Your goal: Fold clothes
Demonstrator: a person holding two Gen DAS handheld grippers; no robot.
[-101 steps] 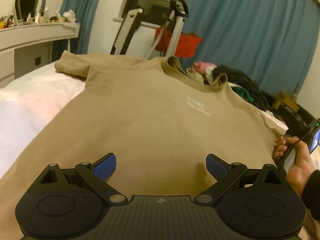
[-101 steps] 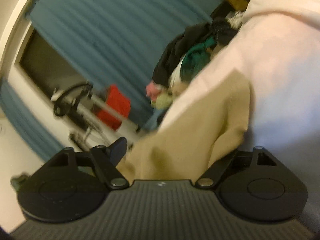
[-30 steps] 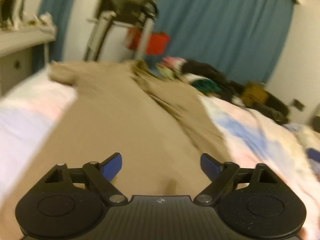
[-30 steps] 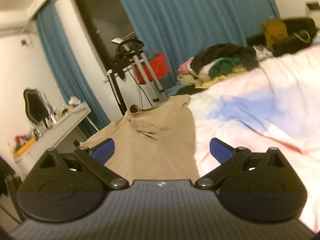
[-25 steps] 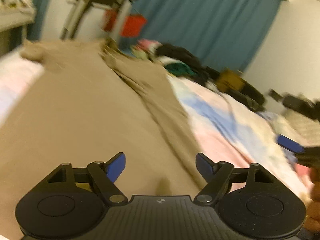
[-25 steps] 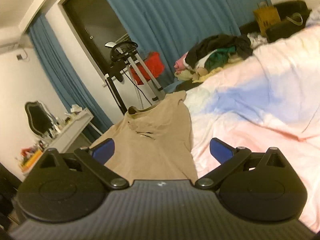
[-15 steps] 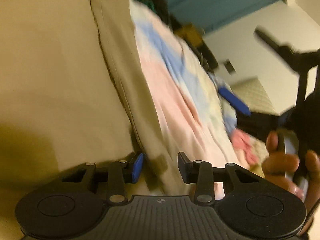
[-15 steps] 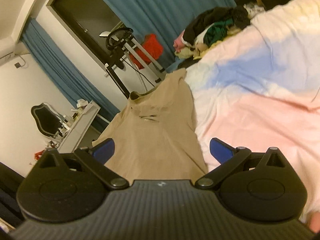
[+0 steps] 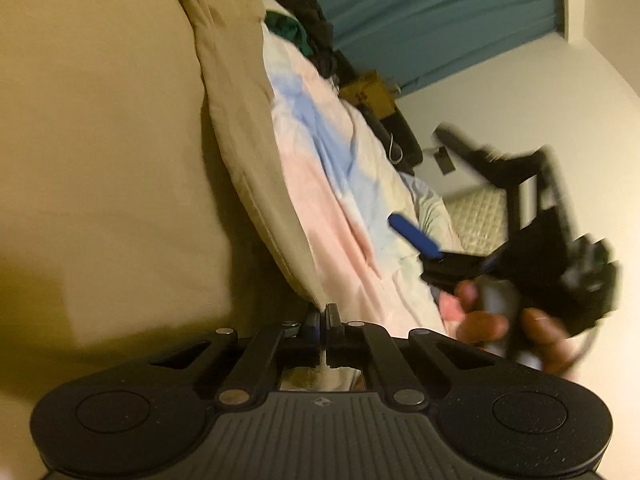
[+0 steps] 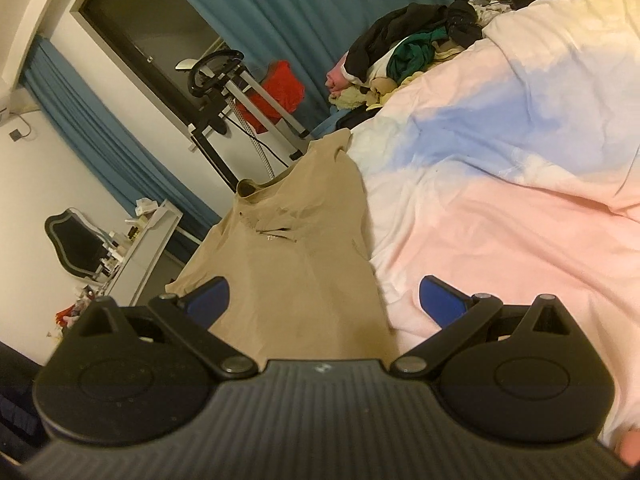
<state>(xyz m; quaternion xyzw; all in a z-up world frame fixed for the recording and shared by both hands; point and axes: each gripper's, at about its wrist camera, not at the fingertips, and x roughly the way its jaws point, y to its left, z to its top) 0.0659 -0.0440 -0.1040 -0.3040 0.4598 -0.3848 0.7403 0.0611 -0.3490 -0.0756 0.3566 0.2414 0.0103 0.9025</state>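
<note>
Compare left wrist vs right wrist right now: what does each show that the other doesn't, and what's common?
Left wrist only: the left gripper, jaws together at the folded edge of the tan shirt; whether cloth is pinched between them cannot be told. It also shows the person's hand holding the right gripper.

Right wrist only: the shirt's collar, a red bag on a stand, the white dresser, and the right gripper's jaws wide open over the shirt.

Both: the tan shirt, the pastel bedcover, the clothes pile, the blue curtain.

Dim warm light, motion blur, fisheye bending
</note>
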